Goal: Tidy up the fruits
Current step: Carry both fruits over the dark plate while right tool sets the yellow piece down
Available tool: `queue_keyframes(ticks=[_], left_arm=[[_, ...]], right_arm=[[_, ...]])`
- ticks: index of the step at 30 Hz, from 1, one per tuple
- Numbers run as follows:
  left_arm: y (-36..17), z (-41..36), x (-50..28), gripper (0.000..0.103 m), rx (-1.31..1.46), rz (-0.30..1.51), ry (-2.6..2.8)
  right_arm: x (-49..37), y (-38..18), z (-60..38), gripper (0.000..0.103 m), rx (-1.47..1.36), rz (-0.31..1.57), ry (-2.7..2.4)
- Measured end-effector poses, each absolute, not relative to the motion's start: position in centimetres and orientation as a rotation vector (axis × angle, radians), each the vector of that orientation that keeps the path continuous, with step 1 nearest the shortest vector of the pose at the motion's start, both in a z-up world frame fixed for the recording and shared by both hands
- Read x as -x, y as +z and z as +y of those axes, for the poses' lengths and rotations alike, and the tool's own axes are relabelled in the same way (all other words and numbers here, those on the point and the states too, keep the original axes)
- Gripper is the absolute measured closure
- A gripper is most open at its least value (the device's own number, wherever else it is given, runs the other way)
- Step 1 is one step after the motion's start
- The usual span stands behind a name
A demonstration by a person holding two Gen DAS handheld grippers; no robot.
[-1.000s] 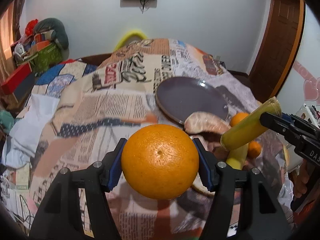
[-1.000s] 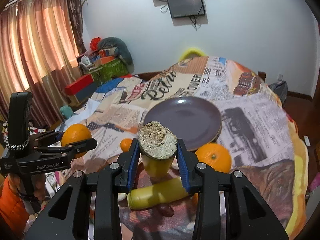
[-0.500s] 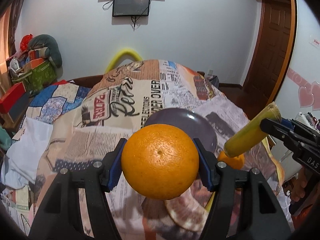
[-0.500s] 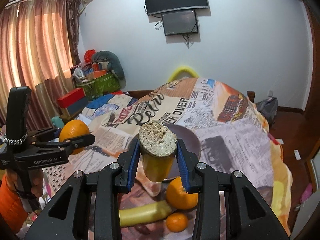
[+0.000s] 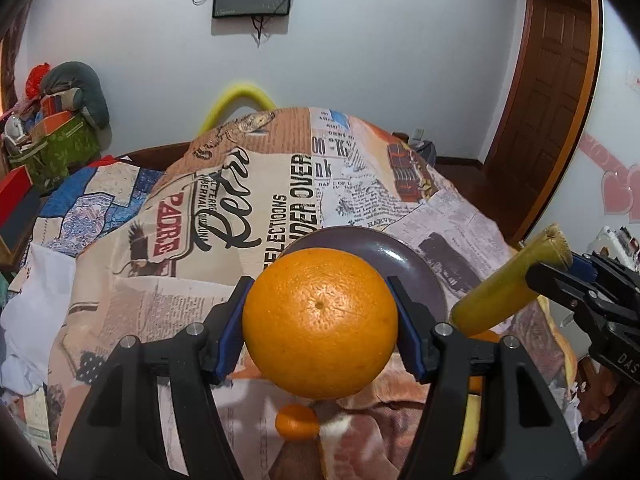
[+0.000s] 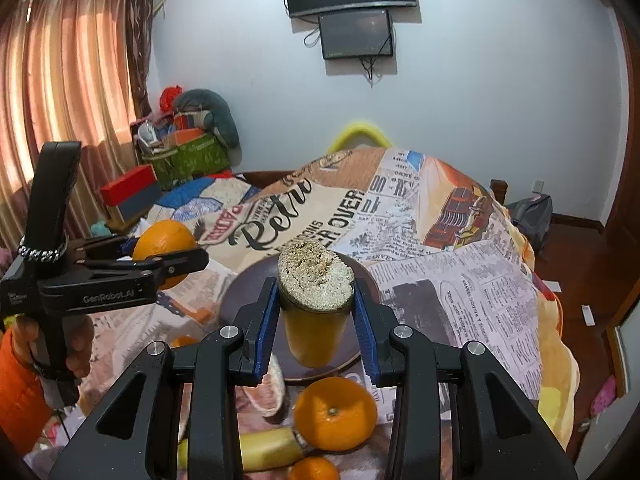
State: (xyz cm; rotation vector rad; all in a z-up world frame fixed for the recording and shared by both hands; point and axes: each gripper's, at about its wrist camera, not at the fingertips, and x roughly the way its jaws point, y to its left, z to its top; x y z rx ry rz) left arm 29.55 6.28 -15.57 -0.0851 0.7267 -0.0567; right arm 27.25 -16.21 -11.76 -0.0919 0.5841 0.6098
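The left gripper point(image 5: 320, 324) fingers clamp a large orange point(image 5: 320, 324); the right gripper point(image 6: 314, 308) fingers grip a yellow banana piece point(image 6: 314, 320), the purple plate point(image 6: 248, 296) just beyond both.

Wall: two dark screens point(image 6: 355, 36) mounted
Window: pinkish curtains point(image 6: 68, 92)
Bed: newspaper-print cover point(image 5: 256, 200)
Corner: wooden door point(image 5: 548, 92)
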Motion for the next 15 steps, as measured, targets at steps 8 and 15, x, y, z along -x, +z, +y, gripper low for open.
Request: queue_keyframes(ticks=[8,15], left_arm=[[-19.3,6.5,-33.0,0.039,0.083,0.820,-0.068],[-21.2,6.4,-35.4,0.039,0.068,0.874,-0.106]], right_arm=[[-29.5,-14.2,-15.4,0.070,0.117,0.662,0.623],[-31.3,-15.4,-14.6,0.070,0.115,0.696,0.649]])
